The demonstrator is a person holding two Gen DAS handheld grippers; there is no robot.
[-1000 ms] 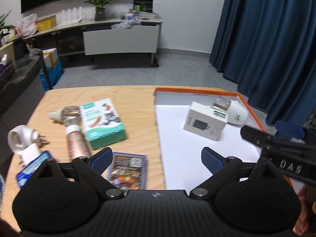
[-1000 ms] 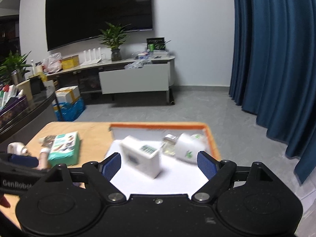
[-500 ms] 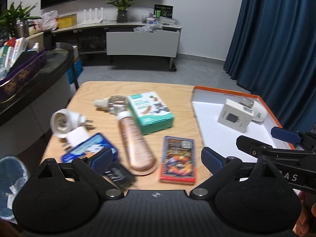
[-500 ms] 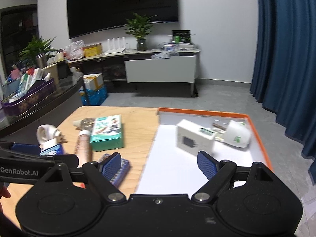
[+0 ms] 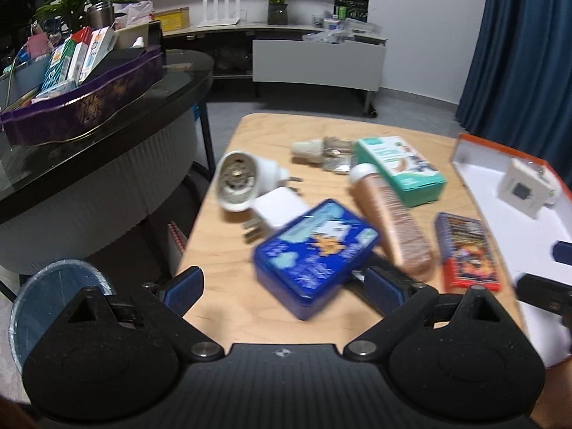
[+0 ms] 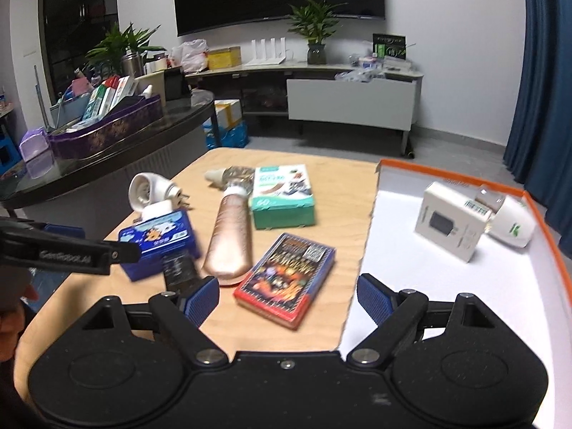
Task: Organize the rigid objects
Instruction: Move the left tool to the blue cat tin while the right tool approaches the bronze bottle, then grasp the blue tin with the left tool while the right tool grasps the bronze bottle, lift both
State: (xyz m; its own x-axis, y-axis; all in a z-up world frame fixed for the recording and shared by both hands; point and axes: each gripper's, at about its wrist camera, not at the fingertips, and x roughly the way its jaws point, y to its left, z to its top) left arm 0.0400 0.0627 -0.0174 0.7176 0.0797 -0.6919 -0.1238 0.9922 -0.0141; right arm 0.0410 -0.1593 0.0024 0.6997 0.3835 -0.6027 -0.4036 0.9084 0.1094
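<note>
My left gripper (image 5: 284, 287) is open and empty, just in front of a blue tin (image 5: 314, 255) on the wooden table (image 5: 228, 271). Beside the tin lie a white plug device (image 5: 239, 180), a white adapter (image 5: 279, 211), a rose-gold tube (image 5: 389, 214), a teal box (image 5: 400, 169) and a red card box (image 5: 468, 250). My right gripper (image 6: 287, 302) is open and empty, above the red card box (image 6: 286, 279). A white orange-rimmed tray (image 6: 411, 268) holds a white box (image 6: 450, 220) and a white bulb-like device (image 6: 511, 223).
A dark curved counter (image 5: 107, 121) with a purple basket (image 5: 82, 100) of boxes stands left of the table. A bin (image 5: 53, 304) sits on the floor at lower left. Blue curtains (image 5: 518, 53) hang at the right. A low cabinet (image 6: 350, 103) stands behind.
Both grippers have swung left, away from the tray and toward the loose items. The left one has come close to the blue tin. Both stay open.
</note>
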